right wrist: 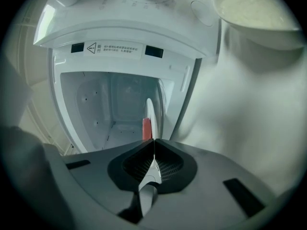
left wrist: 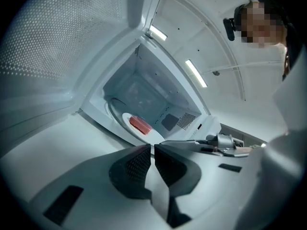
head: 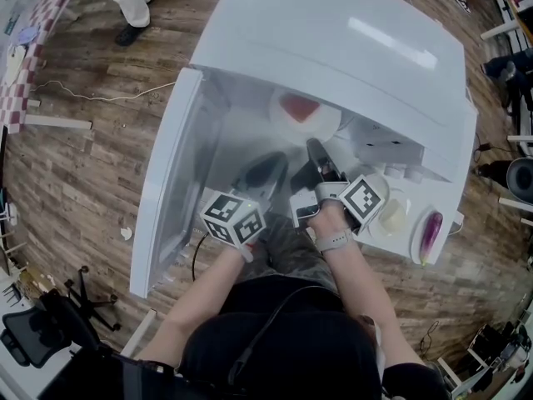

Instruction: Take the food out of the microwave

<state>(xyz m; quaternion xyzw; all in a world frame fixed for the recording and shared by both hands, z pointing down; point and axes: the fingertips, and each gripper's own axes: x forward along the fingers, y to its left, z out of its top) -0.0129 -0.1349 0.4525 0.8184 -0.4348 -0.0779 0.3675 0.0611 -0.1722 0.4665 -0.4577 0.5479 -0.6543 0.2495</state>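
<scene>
The white microwave [head: 350,48] stands open, its door [head: 171,182] swung out to the left. Inside, a white plate [head: 310,117] carries a red piece of food [head: 300,107]. My right gripper [head: 316,146] reaches into the opening and is shut on the plate's near rim. In the right gripper view the plate [right wrist: 150,111] runs edge-on between the jaws of the right gripper [right wrist: 153,141], with the red food [right wrist: 147,128] just beyond. My left gripper [head: 279,158] hovers at the opening's left, shut and empty. From the left gripper [left wrist: 153,148] the plate [left wrist: 144,131] and food [left wrist: 140,124] lie ahead.
A bowl of white rice [head: 391,215] and a plate with a purple eggplant [head: 430,236] sit on the white surface right of the microwave. The rice bowl [right wrist: 254,4] looms in the right gripper view's top right. A person's feet [head: 129,23] stand on the wooden floor at far left.
</scene>
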